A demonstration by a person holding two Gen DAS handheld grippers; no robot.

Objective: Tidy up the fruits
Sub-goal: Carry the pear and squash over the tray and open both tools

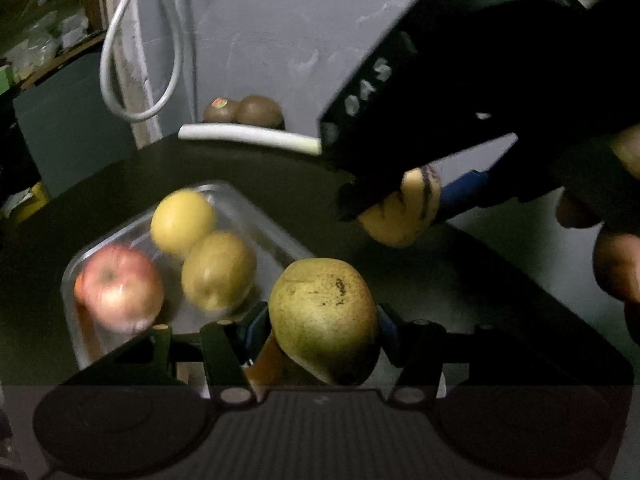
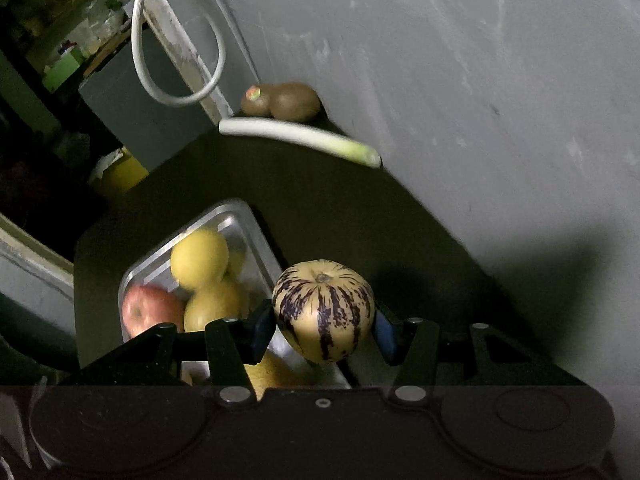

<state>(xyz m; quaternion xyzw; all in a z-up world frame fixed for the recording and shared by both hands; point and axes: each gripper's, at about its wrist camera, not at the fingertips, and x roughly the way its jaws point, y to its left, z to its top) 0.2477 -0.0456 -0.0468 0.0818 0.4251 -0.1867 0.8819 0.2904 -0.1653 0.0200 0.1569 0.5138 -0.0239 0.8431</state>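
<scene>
Both tongs were loaded. The left tongs (image 1: pixel 322 322) gripped a pear (image 1: pixel 323 318) between their pads, held above the near corner of the tray (image 1: pixel 256 208). The right tongs (image 2: pixel 324 320) were clamped on a striped melon (image 2: pixel 324 310), also hanging just beside the tray's near end; in the left view the same melon (image 1: pixel 404 210) showed up in the air to the right of the tray.

Part of the job looked done: the tray already held an apple (image 1: pixel 120 286) and two yellow fruits (image 1: pixel 182 222), one touching the other. An orange shape sat low under the pear, too hidden to name.

Still to go, by my judgement: the pear and melon had yet to be set down, and two kiwis (image 2: pixel 280 101) lay at the far corner of the desk (image 2: pixel 320 208) against the wall, well apart from the tray. A leek (image 2: pixel 300 136) lay just in front of them; as a vegetable it probably stayed out.
</scene>
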